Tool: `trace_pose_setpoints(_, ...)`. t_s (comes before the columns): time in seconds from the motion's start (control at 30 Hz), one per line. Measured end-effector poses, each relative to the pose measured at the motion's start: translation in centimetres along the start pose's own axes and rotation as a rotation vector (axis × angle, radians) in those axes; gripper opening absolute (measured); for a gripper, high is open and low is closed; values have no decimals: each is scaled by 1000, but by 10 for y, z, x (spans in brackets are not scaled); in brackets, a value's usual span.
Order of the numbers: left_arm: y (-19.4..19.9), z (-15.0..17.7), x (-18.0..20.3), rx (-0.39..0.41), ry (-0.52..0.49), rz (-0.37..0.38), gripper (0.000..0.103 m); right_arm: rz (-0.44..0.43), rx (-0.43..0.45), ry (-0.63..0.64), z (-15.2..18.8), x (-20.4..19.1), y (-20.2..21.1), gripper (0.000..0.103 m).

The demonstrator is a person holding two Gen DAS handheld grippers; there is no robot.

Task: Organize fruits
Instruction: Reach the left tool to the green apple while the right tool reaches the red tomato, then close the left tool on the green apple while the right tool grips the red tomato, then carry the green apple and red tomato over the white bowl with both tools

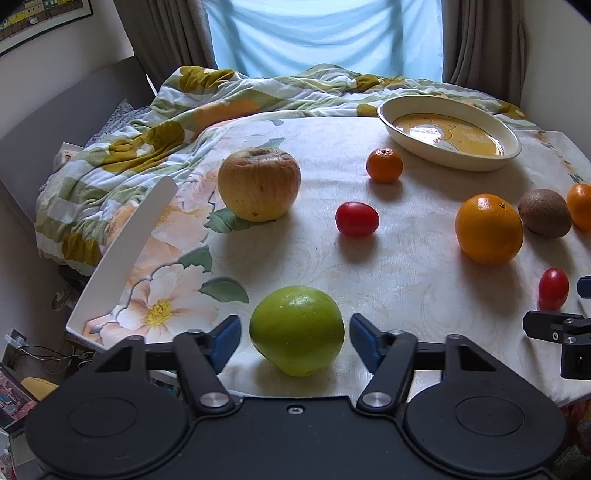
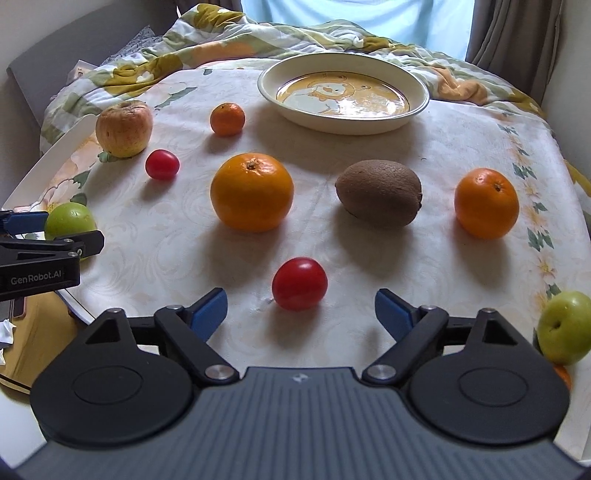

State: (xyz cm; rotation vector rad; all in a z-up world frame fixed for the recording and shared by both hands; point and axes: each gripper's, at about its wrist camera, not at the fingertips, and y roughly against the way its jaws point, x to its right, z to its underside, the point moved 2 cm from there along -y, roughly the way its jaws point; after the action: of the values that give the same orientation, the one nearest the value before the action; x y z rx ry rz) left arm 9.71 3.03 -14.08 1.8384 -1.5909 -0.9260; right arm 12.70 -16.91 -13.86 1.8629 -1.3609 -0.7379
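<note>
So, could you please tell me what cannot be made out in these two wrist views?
- Left wrist view: whether the left tool's pads touch the green apple; only a thin gap shows each side.
- Left wrist view: the far-right orange, cut off by the frame edge.
- Right wrist view: an orange thing under the second green apple, mostly hidden by the right tool's body.
- Both views: the bowl's picture, washed out by glare.

Room setting: daylight through a pale blue blind (image 1: 325, 33) flanked by brown curtains (image 1: 480, 40); rumpled floral quilt (image 1: 147, 140) on a bed behind the counter (image 1: 369, 258); white walls; framed picture (image 1: 40, 18) at upper left.
</note>
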Motion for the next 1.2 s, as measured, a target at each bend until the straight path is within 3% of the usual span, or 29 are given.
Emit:
trace_pose_setpoints(0.37, 0, 2, -3, 5, 11, 24, 59, 8, 15, -20, -1, -5, -5, 77)
trace_pose_setpoints(0.47, 0, 2, -5, 7, 16, 31, 59, 8, 17, -27, -4, -6, -6, 65)
trace_pose_setpoints(0.53, 1, 2, -5, 8, 16, 33, 59, 15, 20, -26, -5, -6, -6, 47)
trace_pose_setpoints(0.9, 34, -14, 1, 54, 30, 53, 59, -3, 27, -35, -13, -3, 11, 46)
trace_pose_setpoints(1.2, 72, -67, 6, 154, 15, 91, 59, 2, 75, -50, -41, 15, 48, 46)
